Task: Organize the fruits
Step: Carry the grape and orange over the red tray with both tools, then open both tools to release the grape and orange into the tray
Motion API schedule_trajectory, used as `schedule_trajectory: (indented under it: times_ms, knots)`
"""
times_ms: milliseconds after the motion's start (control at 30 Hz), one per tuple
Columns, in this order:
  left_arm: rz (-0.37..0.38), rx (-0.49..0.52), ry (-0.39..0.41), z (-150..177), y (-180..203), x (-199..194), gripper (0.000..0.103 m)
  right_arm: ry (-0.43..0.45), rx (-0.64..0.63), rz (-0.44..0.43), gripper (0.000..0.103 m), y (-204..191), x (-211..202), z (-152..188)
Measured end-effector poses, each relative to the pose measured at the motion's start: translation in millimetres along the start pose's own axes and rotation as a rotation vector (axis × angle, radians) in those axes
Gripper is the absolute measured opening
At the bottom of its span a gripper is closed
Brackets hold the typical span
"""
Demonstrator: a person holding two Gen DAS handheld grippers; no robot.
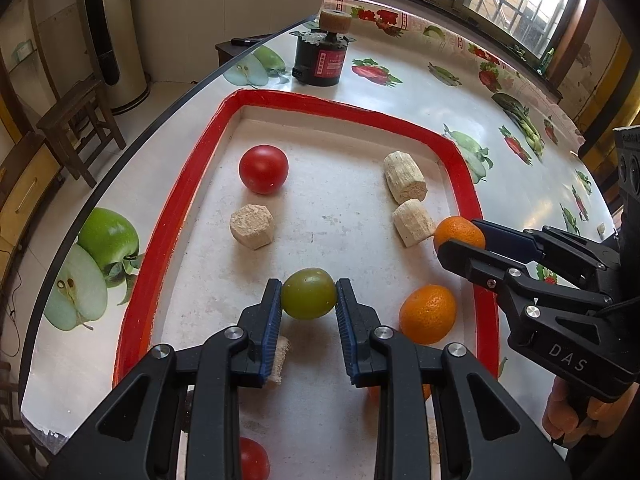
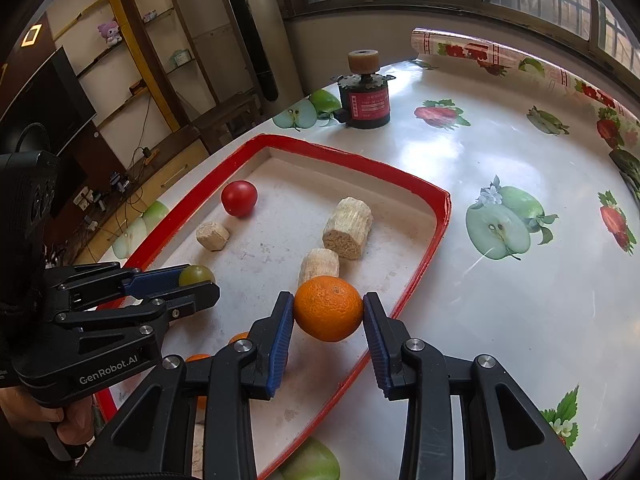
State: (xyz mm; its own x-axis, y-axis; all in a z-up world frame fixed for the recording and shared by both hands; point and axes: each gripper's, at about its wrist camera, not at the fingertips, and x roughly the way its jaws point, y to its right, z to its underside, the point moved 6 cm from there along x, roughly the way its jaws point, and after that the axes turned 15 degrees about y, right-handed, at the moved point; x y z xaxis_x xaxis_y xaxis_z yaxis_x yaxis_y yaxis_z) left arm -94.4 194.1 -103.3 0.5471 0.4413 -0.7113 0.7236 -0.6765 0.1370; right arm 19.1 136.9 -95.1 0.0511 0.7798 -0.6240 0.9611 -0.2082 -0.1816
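Both grippers are closed on fruit. Left gripper [image 1: 309,295] clamps a green fruit [image 1: 308,293]. Right gripper [image 2: 329,309] clamps an orange [image 2: 328,308] over the tray's [image 2: 436,236] right rim.

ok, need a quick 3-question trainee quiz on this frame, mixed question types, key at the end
1. True or false: the left gripper is shut on the green fruit.
2. What does the right gripper hold? A) red tomato B) orange C) corn cob piece
3. Fill in: the loose red tomato lies inside the ___-rimmed tray.

Key:
1. True; both pads press its sides.
2. B, the orange.
3. Red.
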Motion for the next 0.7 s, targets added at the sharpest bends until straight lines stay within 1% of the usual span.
schedule_trajectory:
  times_ms: [200,300,367,433,500,700]
  knots:
    - [-0.006,-0.006,-0.005,-1,0,0,0.025,-0.001,-0.005,-0.001,0.038,-1,0,1]
    - [-0.008,-0.008,-0.007,0,-1,-1,0.027,-0.003,-0.004,-0.006,0.038,-2,-1,1]
    - [-0.010,-0.008,-0.006,0,-1,-4,0.035,-0.005,-0.002,-0.014,0.039,-3,-2,2]
    - [-0.025,-0.003,0.006,0,-2,-9,0.051,-0.003,-0.001,-0.025,0.046,-5,-5,2]
    - [-0.032,-0.007,0.018,0,-5,-14,0.052,0.002,-0.011,-0.031,0.049,-7,-9,2]
    - [-0.030,-0.022,0.032,2,-12,-28,0.052,0.013,-0.027,-0.036,0.050,-9,-22,4]
